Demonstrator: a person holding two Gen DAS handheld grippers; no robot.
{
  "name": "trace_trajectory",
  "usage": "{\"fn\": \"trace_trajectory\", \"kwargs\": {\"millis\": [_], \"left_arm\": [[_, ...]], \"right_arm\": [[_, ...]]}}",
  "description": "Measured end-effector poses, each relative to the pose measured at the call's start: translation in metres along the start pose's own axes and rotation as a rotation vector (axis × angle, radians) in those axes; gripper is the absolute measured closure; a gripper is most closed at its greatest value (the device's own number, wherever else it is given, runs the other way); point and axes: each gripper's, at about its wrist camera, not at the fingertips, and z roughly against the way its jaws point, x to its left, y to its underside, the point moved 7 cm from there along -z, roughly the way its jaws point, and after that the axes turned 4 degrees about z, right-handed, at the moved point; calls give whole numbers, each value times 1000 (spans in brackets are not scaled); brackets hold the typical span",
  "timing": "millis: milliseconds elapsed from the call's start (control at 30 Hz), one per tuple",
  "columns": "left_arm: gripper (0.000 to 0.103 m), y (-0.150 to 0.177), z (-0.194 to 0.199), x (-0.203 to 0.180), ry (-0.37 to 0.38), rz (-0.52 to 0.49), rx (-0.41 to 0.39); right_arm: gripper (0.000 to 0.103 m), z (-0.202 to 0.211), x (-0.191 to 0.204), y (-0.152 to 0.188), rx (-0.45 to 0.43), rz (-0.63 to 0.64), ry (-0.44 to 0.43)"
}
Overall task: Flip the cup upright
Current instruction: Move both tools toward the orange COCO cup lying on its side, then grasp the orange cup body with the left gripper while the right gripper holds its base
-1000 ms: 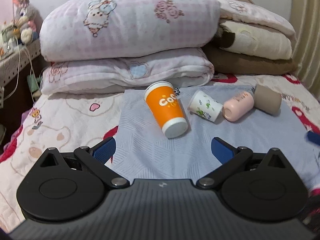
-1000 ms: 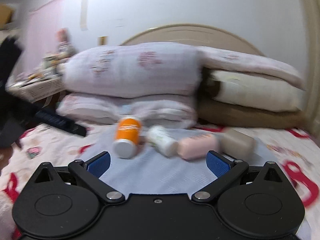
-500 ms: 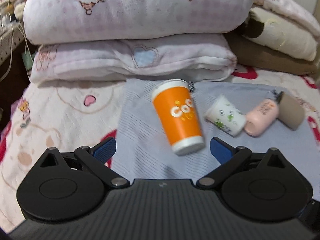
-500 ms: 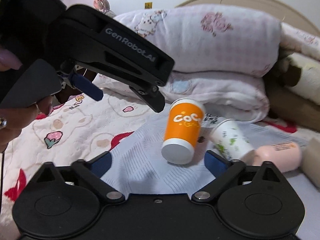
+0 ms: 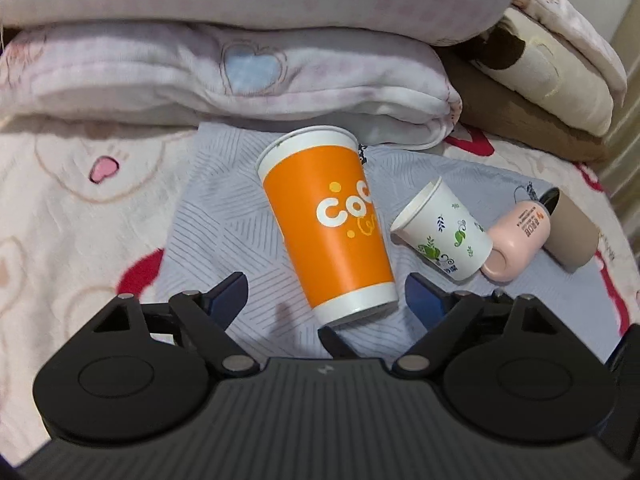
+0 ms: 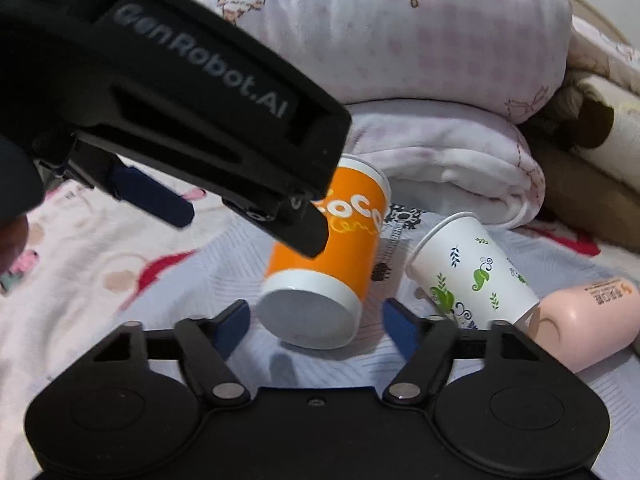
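An orange paper cup [image 5: 330,224] lies on its side on a grey-blue cloth [image 5: 216,216], base toward me, mouth toward the pillows. It also shows in the right wrist view [image 6: 332,264]. My left gripper [image 5: 326,300] is open, its blue pads on either side of the cup's base, not touching. My right gripper [image 6: 316,326] is open too, its pads flanking the same base. The left gripper's body [image 6: 168,92] hangs over the cup in the right wrist view and hides part of it.
A white cup with green leaves [image 5: 444,232], a pink bottle [image 5: 518,242] and a tan cup [image 5: 572,236] lie on their sides to the right on the cloth. Stacked pink pillows [image 5: 240,72] rise just behind. Folded blankets [image 5: 560,80] sit at the back right.
Both grippers have moved forward and down toward the orange cup, which now lies between their open fingers. The cups have not moved.
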Motion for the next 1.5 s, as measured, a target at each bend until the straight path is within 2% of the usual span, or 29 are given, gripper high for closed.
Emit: {"fn": "trace_trajectory", "kwargs": {"millis": [33,167,367,400,433,467,500,867,1067,1367,1500], "left_arm": [[19,1,-3,1,-1,1,-2],[34,7,-13,1,29,-2,8],[41,6,-16,9,75,59,-6],[42,6,-16,10,80,58,-7],[42,6,-16,10,88,57,-9],[43,6,-16,10,94,56,-10],[44,6,-16,10,103,56,-9],[44,12,-9,-10,173,17,41],[44,24,0,-39,170,-90,49],[31,42,10,-67,204,-98,140],[27,51,14,-75,214,-81,211]], "right_arm": [[29,-1,-1,1,0,-19,-13],[27,-7,-3,-2,-6,-28,-38],[23,-26,-7,0,29,-53,-40],[23,-29,-5,0,34,-48,-46],[31,-30,-3,0,40,-42,-57],[35,-31,-2,1,41,-38,-59],[35,-30,-1,2,37,-34,-50],[35,3,0,13,71,-78,-39],[36,32,-2,24,129,-54,-26],[36,82,-14,40,158,-132,-46],[37,99,-16,48,170,-121,-41]]}}
